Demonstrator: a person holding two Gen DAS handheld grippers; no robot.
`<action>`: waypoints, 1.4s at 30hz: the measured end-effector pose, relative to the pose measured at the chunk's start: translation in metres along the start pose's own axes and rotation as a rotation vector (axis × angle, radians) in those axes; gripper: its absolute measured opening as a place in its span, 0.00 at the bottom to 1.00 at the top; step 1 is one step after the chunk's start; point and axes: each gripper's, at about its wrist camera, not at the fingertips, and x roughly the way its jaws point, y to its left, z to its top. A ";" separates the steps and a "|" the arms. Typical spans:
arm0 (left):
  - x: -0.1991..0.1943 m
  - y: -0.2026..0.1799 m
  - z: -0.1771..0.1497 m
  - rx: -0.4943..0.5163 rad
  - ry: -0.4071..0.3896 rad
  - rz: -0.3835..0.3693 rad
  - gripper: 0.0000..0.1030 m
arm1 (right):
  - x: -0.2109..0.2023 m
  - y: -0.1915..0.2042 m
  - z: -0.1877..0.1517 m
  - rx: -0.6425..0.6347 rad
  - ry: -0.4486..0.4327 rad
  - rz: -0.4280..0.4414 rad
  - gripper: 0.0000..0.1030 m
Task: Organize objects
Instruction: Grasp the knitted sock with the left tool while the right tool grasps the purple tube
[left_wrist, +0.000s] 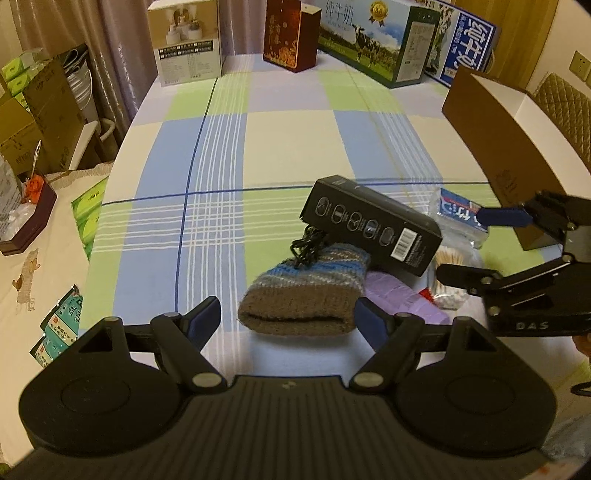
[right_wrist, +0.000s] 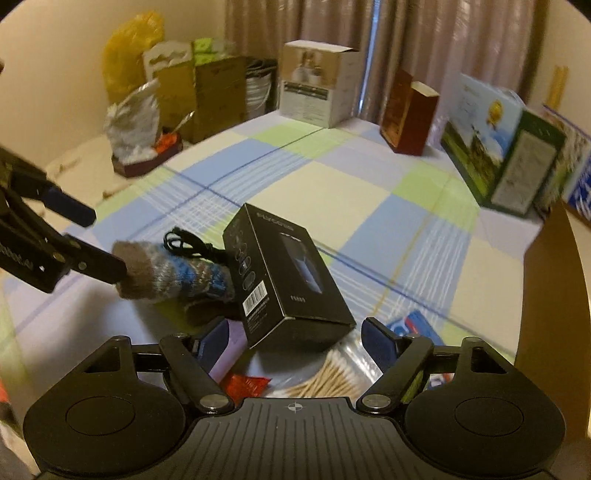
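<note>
A grey and blue knit mitten (left_wrist: 306, 291) lies on the checked tablecloth (left_wrist: 277, 147), its cuff between the fingers of my left gripper (left_wrist: 288, 315). The jaws stand open around it, with a gap at the left finger. A black product box (right_wrist: 288, 280) leans on the mitten (right_wrist: 173, 273) and on a black cord (right_wrist: 188, 243). My right gripper (right_wrist: 295, 339) is open, its fingers either side of the box's near end without pressing on it. Beneath lie a purple packet (right_wrist: 232, 343), a bag of cotton swabs (right_wrist: 325, 376) and a blue-white tissue pack (right_wrist: 413, 325).
A tall brown carton (left_wrist: 491, 147) stands close on the right. Along the far edge are a white box (left_wrist: 188, 40), a dark red box (left_wrist: 291, 37) and a milk case (left_wrist: 380, 44). To the left, a lower surface holds green packets and a small tray (left_wrist: 29, 221).
</note>
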 end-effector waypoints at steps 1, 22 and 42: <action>0.002 0.001 0.000 -0.002 0.006 0.000 0.74 | 0.004 0.002 0.001 -0.021 0.000 -0.007 0.75; 0.034 -0.008 0.008 0.113 0.054 -0.099 0.79 | 0.028 -0.055 0.018 0.271 0.059 0.100 0.15; 0.027 -0.006 0.019 0.194 -0.016 -0.078 0.12 | -0.019 -0.059 -0.004 0.380 0.041 0.106 0.63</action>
